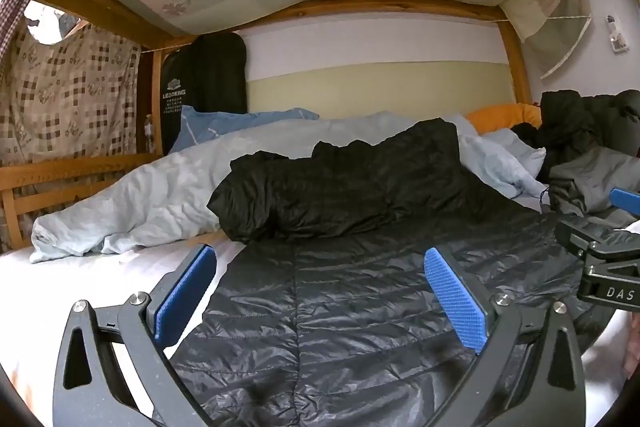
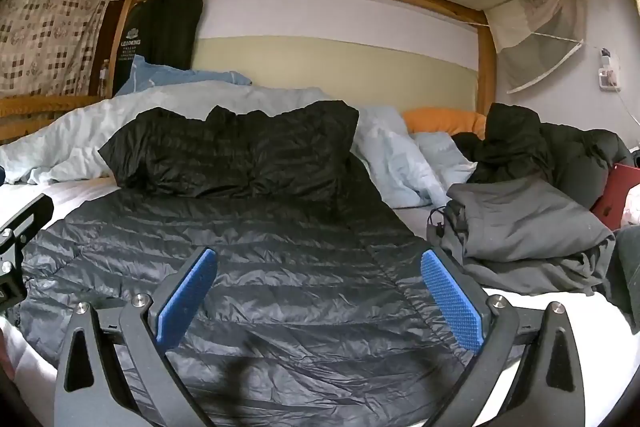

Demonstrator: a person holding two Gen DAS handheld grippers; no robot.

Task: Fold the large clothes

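Note:
A large black quilted down jacket [image 1: 360, 287] lies spread flat on the white sheet, its far part bunched up against the bedding. The right wrist view shows the same jacket [image 2: 240, 247] filling the middle of the bed. My left gripper [image 1: 320, 259] hovers over the jacket's near left part, jaws wide open, nothing between the blue pads [image 1: 456, 303]. My right gripper [image 2: 318, 263] hangs over the near right part, also wide open and empty. The right gripper's body [image 1: 600, 259] shows at the left view's right edge.
A pale blue duvet [image 1: 160, 187] is heaped along the back. A folded grey garment [image 2: 528, 227] and a dark crumpled coat [image 2: 540, 147] lie at the right, with an orange pillow [image 2: 440, 119] behind. The wooden bunk frame [image 1: 516, 67] encloses the bed; a red item [image 2: 616, 195] sits far right.

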